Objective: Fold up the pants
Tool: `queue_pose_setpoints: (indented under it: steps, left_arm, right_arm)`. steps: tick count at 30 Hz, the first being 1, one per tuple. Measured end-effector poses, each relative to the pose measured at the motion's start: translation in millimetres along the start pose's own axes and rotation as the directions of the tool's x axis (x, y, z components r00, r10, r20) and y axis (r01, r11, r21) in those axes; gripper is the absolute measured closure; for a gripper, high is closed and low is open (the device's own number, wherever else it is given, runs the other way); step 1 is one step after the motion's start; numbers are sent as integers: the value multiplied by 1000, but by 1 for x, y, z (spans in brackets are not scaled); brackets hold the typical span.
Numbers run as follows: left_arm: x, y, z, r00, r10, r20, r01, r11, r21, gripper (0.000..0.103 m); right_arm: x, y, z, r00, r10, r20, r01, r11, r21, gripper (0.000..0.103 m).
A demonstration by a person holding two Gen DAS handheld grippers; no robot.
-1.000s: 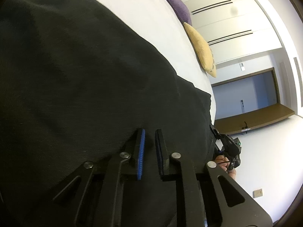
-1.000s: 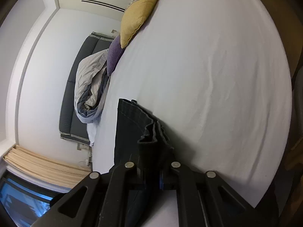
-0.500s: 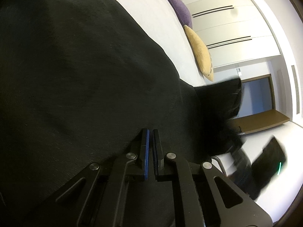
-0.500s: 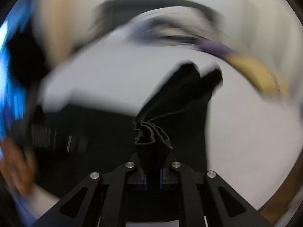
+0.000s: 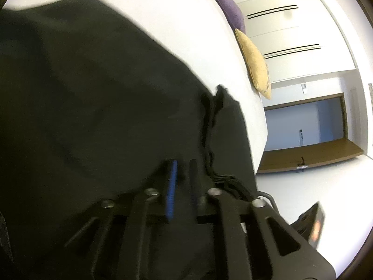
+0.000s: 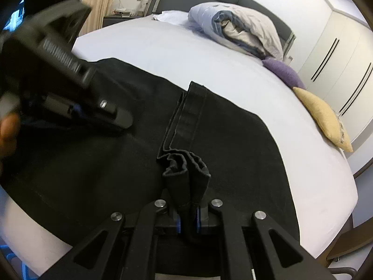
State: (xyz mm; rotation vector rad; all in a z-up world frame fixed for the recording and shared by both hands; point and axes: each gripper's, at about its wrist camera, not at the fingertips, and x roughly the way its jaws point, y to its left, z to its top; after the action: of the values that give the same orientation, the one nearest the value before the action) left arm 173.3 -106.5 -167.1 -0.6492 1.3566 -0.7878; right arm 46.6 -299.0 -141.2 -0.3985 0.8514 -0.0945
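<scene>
The right hand-held gripper (image 6: 186, 210) clenches the bunched hem of the pants (image 6: 233, 140) lying on the bed (image 6: 233, 74); the left hand-held gripper (image 5: 183, 175) hangs released. Thick folds could slip and undo the fold.

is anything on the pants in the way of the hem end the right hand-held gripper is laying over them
Only the left hand-held gripper, resting on the pants left of the hem pinched by the right hand-held gripper.

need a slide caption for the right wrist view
Right gripper pinches bunched hems of black pants spread on a white bed.
</scene>
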Motion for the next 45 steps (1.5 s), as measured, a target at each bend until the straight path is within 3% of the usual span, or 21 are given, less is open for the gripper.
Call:
queue_pose_setpoints:
  steps: [1, 3, 4, 7, 14, 17, 18, 19, 22, 23, 27, 31, 37, 45]
  left_arm:
    - [0, -2, 3, 1000, -17, -4, 16, 1000, -19, 48]
    - [-2, -6, 10, 998, -64, 11, 64, 997, -50, 22]
    - [-3, -12, 14, 999, -41, 17, 42, 998, -45, 16]
    - [0, -22, 20, 1000, -11, 8, 11, 1000, -22, 14]
    - [6, -21, 22, 999, -32, -20, 31, 998, -55, 14]
    - [6, -23, 22, 999, -40, -26, 39, 998, -54, 19]
    - [7, -23, 23, 999, -36, -27, 35, 998, -50, 35]
    - [7, -23, 25, 999, -23, -38, 22, 999, -42, 59]
    - [5, -17, 21, 998, 25, -52, -27, 999, -29, 87]
    - [4, -14, 21, 998, 41, -54, -42, 999, -26, 91]
    - [-1, -3, 19, 997, 58, -47, -59, 998, -16, 94]
    - [7, -16, 29, 995, 91, -28, -90, 995, 38, 95]
    - [-19, -14, 33, 997, 73, -4, -73, 995, 66, 95]
    - [-61, -7, 50, 988, 153, 2, -152, 977, 150, 95]
  right_arm:
    - [-2, 3, 0, 1000, -15, 11, 16, 1000, -17, 94]
    - [-8, 6, 0, 998, -50, 45, 52, 998, -46, 93]
    - [-11, 6, 1, 996, -63, 58, 66, 997, -48, 93]
    - [-21, 6, 2, 991, -91, 97, 94, 995, -34, 93]
    - [-40, 14, 10, 980, -119, 157, 128, 990, -52, 93]
    - [-43, 21, 11, 981, -107, 161, 121, 990, -75, 93]
    - [-45, 25, 11, 982, -103, 160, 118, 990, -82, 93]
    - [-44, 27, 10, 983, -99, 156, 114, 990, -89, 93]
    - [-42, 34, 11, 985, -93, 144, 109, 989, -105, 93]
    - [-43, 36, 11, 985, -91, 143, 107, 988, -108, 93]
    - [-42, 43, 16, 987, -83, 140, 102, 986, -133, 93]
    - [-46, 53, 17, 986, -83, 146, 105, 983, -151, 93]
    - [-55, 62, 21, 983, -81, 164, 109, 979, -174, 93]
    - [-64, 110, 34, 985, -17, 174, 68, 955, -289, 94]
